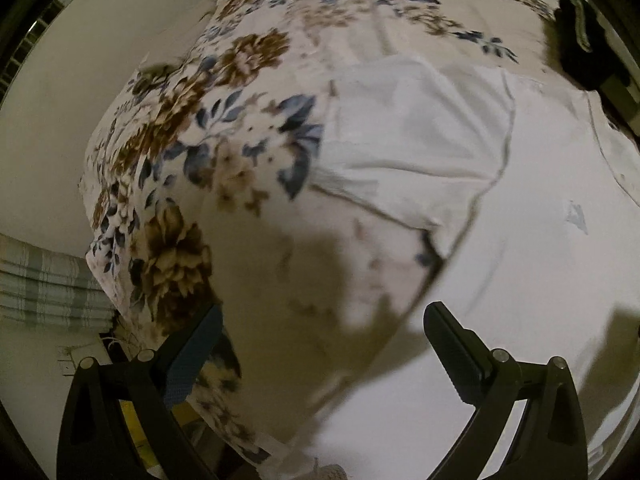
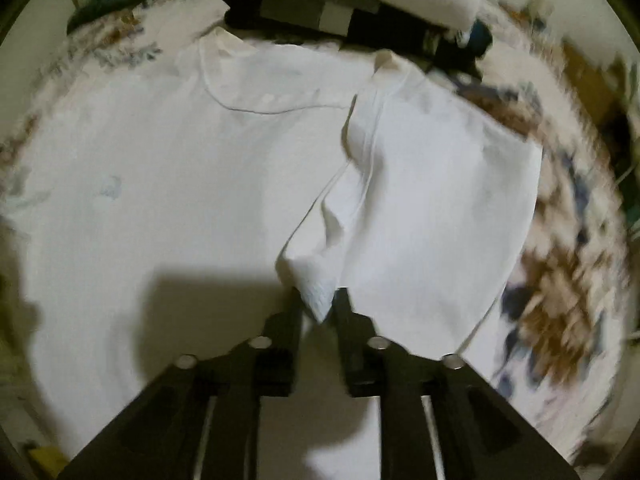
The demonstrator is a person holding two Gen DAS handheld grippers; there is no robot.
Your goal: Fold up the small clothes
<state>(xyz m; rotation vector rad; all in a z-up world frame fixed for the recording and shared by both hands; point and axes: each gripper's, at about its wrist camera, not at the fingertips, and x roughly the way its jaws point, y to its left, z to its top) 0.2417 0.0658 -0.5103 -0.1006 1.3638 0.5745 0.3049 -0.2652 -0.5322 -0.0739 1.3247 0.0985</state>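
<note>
White T-shirt (image 2: 168,168): laid flat on a floral bedsheet (image 1: 180,128), neckline toward 12 o'clock in the right wrist view. No brand or legible writing is seen; a faint pale mark is noted on the chest, too blurred to read.

Right gripper (image 2: 318,304): jaws narrow, a pinched corner of the shirt's right side caught between the fingertips, the fabric drawn up in a ridge.

Left gripper (image 1: 324,344): jaws spread wide, nothing between them, above the sleeve edge.

Edges: the mattress edge falls away at 9 o'clock in the left wrist view. Dark clothing (image 2: 344,12) is heaped at 12 o'clock beyond the collar.
</note>
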